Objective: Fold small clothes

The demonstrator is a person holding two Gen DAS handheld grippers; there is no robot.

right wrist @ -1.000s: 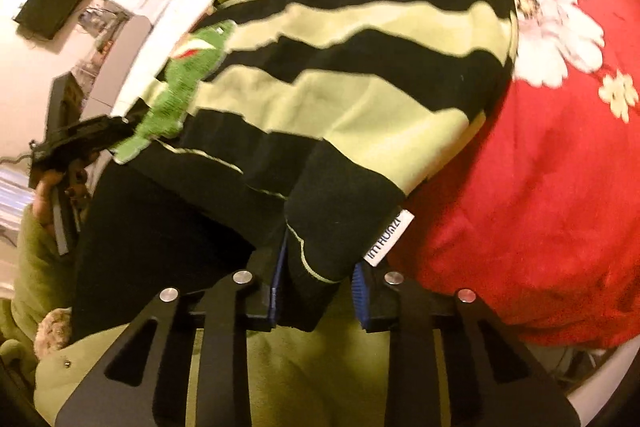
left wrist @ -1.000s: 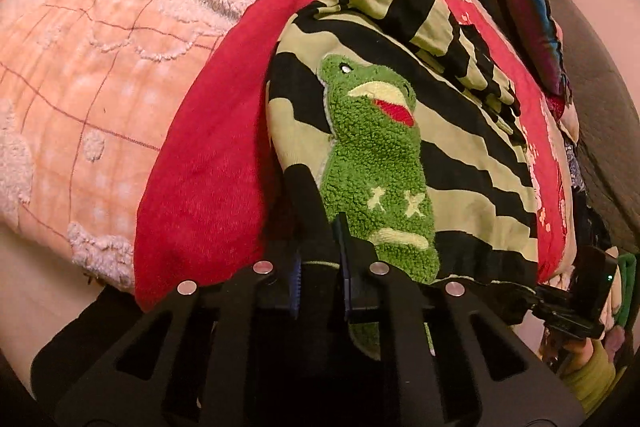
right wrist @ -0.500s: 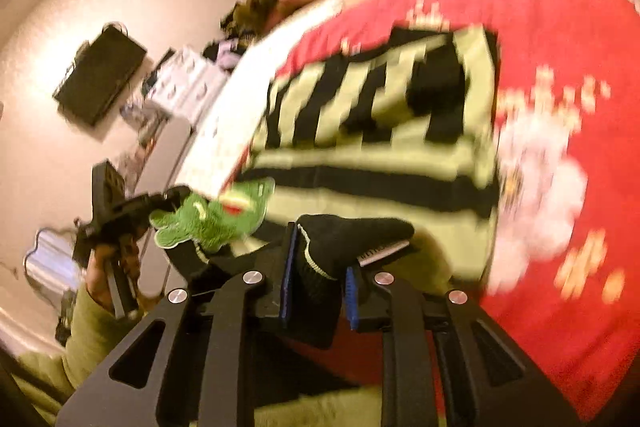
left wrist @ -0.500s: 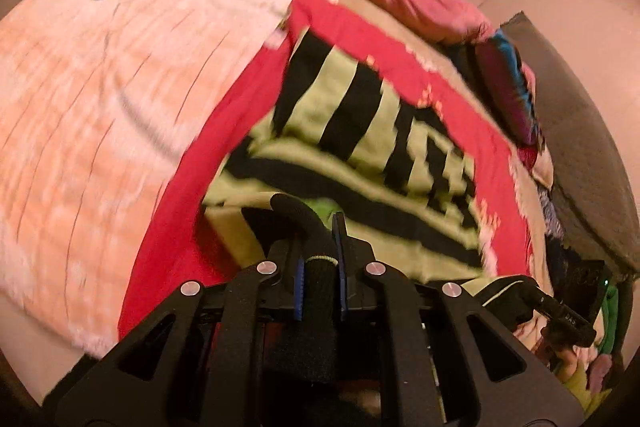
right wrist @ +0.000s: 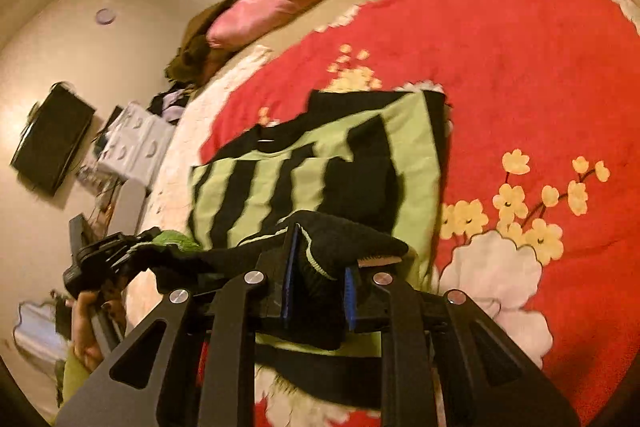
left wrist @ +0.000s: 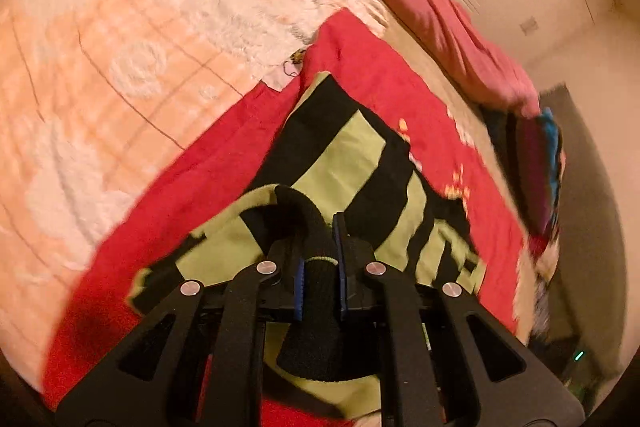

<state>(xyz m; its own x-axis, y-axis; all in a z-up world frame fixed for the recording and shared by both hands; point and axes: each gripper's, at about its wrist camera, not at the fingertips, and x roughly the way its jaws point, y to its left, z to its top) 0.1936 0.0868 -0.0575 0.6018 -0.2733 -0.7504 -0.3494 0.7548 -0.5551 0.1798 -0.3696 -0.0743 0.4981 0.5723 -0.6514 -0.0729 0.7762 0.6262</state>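
Observation:
A small sweater [left wrist: 344,163] with black and light-green stripes lies on a red flowered blanket [left wrist: 224,163] on a bed. My left gripper [left wrist: 319,267] is shut on the sweater's black hem at one bottom corner. My right gripper [right wrist: 318,283] is shut on the black hem at the other corner. Both hold the lower half lifted and carried over the upper half [right wrist: 304,171]. A green fuzzy frog patch [right wrist: 172,239] shows on the raised part near the left gripper in the right wrist view.
A peach and white fluffy blanket [left wrist: 120,47] covers the bed to the left. A pink pillow [left wrist: 432,11] lies at the far end. Dark and blue clothes [left wrist: 540,163] are piled at the bed's right side. A wall screen [right wrist: 52,139] and white drawers [right wrist: 132,143] stand beyond.
Both grippers have lifted the sweater's hem and carried it forward over the upper half. The frog patch that faced up is now turned under the fold.

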